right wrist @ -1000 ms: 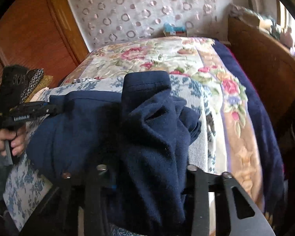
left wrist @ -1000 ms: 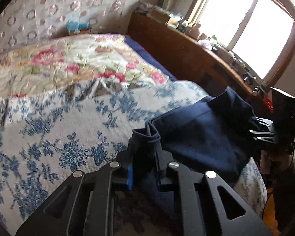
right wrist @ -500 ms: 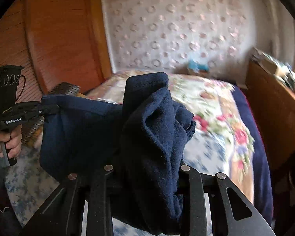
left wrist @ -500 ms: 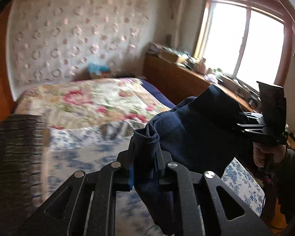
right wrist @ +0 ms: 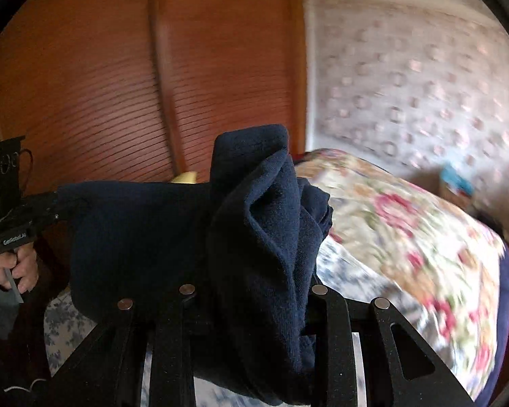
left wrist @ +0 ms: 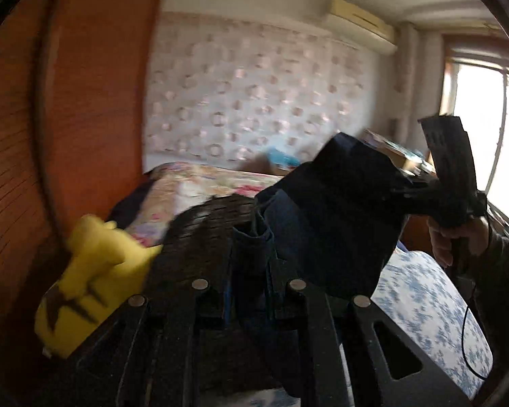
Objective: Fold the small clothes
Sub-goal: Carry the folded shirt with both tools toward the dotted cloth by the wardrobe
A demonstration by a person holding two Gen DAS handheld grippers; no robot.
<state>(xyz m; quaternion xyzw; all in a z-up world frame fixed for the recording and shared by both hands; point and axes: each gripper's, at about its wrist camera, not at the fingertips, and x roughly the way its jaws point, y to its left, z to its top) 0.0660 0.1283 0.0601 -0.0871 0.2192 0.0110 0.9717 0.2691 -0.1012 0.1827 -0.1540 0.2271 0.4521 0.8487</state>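
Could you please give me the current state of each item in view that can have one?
navy garment: lifted off the bed, stretched between both grippers
left gripper: shut on one end
right gripper: shut on the bunched end
yellow plush toy: lying beside the wardrobe, blurred

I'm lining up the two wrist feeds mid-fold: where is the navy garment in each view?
Left wrist: the navy garment fills centre-right, stretched from the left gripper at bottom centre up to the right gripper.
Right wrist: it fills the centre, bunched in the right gripper, stretching left to the left gripper.
Shared landmark: the floral bedspread.
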